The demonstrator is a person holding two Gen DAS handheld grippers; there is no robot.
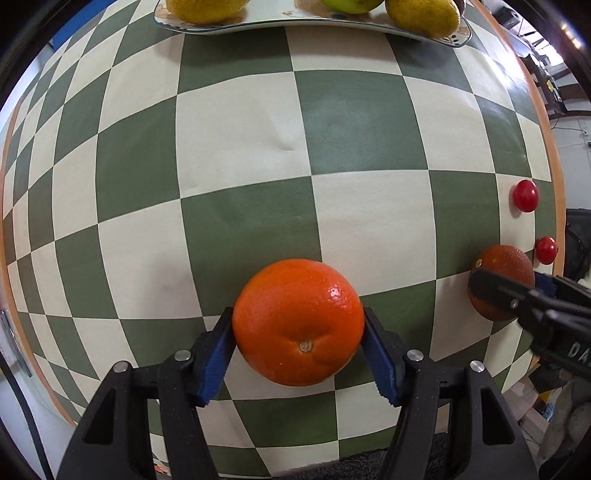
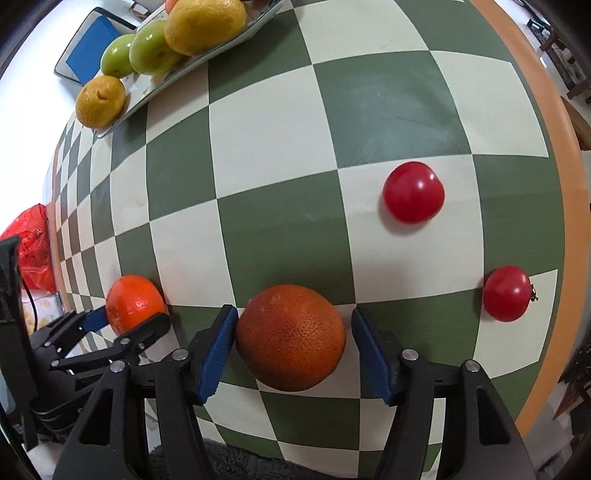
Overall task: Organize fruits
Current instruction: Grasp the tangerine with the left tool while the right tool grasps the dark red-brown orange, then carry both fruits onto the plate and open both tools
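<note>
Left wrist view: left claw grips the bright orange near the counter's front edge. Right claw brackets the dark orange, left pad touching, right pad clear. Two tomatoes lie toward the right edge.

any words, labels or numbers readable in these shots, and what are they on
"DA": white letters on the black body of the right claw at the edge of the left wrist view; the rest is cut off by the frame.
Plate rim: small printed shapes, too blurred to tell whether they are letters.
Nothing readable on the fruit, the checked tablecloth or the red bag.
</note>
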